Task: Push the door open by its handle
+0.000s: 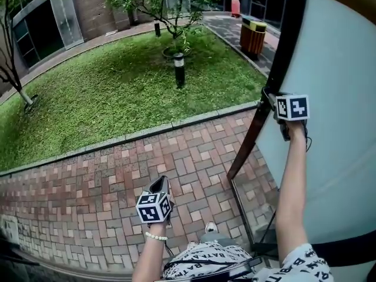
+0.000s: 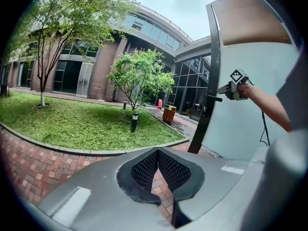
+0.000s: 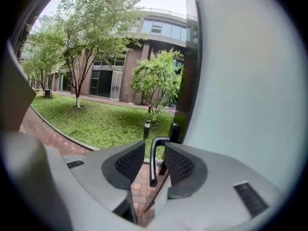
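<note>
**Right tool at door handle**

The right tool (image 3: 155,146) stands part open at the door (image 1: 343,87), far right. The handle (image 3: 152,166) lies between its pads, not clamped. The left tool (image 2: 158,154) hangs closed and empty over the brick paving (image 1: 88,192), near left. Repeated black lettering on the person's clothing (image 1: 205,260) is too small to read reliably.

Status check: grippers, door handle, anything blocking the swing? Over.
Left gripper shut, empty, held low. Right gripper open, door handle between its jaws, not clamped. Door stands open over brick paving. No obstruction seen.
</note>
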`<state>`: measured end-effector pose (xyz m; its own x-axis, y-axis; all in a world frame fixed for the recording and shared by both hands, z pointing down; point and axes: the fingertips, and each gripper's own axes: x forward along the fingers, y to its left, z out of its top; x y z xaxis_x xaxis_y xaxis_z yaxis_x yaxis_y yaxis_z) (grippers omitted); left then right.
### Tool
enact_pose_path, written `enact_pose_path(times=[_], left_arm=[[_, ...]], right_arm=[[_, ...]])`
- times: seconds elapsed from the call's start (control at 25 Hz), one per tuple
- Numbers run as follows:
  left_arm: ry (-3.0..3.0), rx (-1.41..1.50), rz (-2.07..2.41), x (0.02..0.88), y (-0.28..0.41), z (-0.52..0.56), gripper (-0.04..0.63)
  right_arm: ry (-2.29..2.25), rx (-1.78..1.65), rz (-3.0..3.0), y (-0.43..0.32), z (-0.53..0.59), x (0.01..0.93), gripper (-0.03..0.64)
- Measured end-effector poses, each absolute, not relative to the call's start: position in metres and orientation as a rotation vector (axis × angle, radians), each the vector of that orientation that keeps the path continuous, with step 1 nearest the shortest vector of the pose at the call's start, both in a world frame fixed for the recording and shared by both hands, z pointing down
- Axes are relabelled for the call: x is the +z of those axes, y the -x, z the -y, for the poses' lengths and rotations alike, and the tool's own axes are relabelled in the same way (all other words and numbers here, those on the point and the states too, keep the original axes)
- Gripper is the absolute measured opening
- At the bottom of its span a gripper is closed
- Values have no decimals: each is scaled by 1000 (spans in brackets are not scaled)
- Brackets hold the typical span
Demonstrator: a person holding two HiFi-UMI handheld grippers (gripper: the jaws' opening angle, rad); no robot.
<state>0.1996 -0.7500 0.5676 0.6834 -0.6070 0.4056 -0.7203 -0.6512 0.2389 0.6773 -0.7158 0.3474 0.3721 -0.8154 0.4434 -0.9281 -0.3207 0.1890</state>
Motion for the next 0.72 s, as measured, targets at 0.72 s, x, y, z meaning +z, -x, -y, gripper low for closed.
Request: enact_pose_path(times=[0.72], left_arm=[[-2527,337,1090,546,-160,710,-6]], right_arm=[[-1950,288,2035,-403,665,404,0]])
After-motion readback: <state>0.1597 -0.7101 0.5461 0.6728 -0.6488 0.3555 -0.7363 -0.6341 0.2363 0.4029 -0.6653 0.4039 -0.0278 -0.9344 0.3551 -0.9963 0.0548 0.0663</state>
